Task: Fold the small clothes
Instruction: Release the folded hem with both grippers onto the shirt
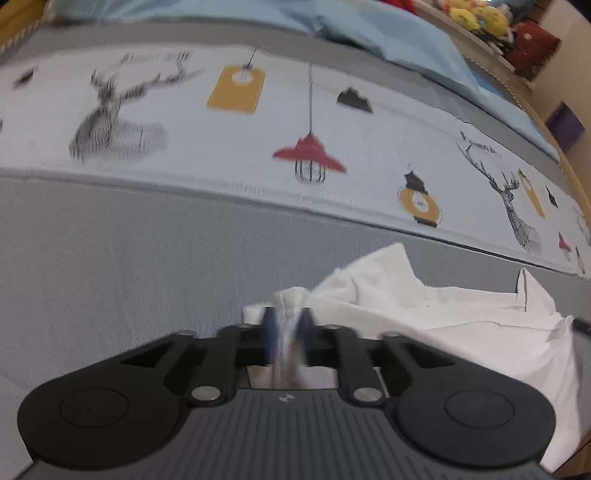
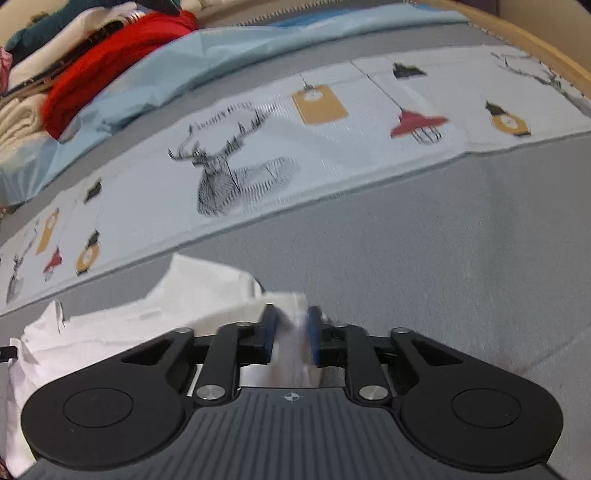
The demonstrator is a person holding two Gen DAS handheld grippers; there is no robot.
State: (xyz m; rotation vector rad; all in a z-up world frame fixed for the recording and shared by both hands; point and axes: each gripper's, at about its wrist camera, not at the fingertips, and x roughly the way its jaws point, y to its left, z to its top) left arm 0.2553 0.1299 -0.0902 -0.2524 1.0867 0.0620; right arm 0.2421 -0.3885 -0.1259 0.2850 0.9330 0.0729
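Left wrist view: both jaws pinch the white garment (image 1: 424, 306) (printed cloth (image 1: 221, 147) lettering blurred).

A grey bed (image 1: 110, 258) carries a printed runner (image 1: 221, 140) (deer and lamps), a pale-blue sheet (image 2: 207, 62) behind, wooden frame (image 2: 517, 33) edging it.

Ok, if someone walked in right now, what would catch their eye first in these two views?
Probably the white garment bunched on the grey bed, pinched at each end by the left tongs and the right tongs. Next, the printed cloth beyond it, with deer heads and red lamps. Then the red fabric in the pile at the right view's top left.
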